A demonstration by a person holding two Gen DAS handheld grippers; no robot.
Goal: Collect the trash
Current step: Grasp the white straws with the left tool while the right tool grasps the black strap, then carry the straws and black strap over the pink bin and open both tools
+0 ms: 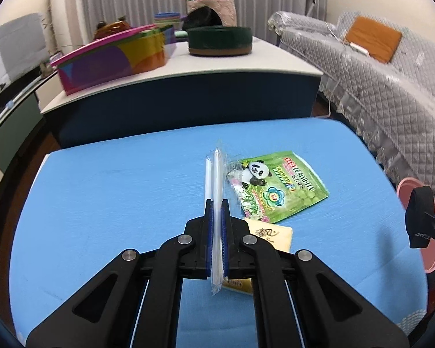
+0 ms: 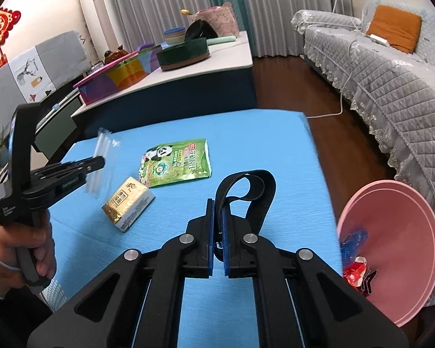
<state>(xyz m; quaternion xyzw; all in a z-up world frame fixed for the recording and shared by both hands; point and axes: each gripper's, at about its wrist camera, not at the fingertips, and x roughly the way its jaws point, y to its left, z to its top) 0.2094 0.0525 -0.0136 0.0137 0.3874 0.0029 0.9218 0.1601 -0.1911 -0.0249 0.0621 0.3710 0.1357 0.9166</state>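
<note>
Left gripper (image 1: 217, 203) pinches wrapped straw (image 1: 216, 174) above blue table (image 1: 101, 203), angled downward.

Pink basin (image 2: 391, 232) rim cut off

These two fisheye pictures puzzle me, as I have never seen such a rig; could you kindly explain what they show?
A person holds a two-finger gripper in each hand, with a camera on each that looks along its fingers. One picture looks along the left gripper, shut on a wrapped straw. The other looks along the right gripper, shut on a black strap. On the blue table lie a green panda packet and a tissue pack. A pink bowl at the table's edge holds wrappers.
</note>
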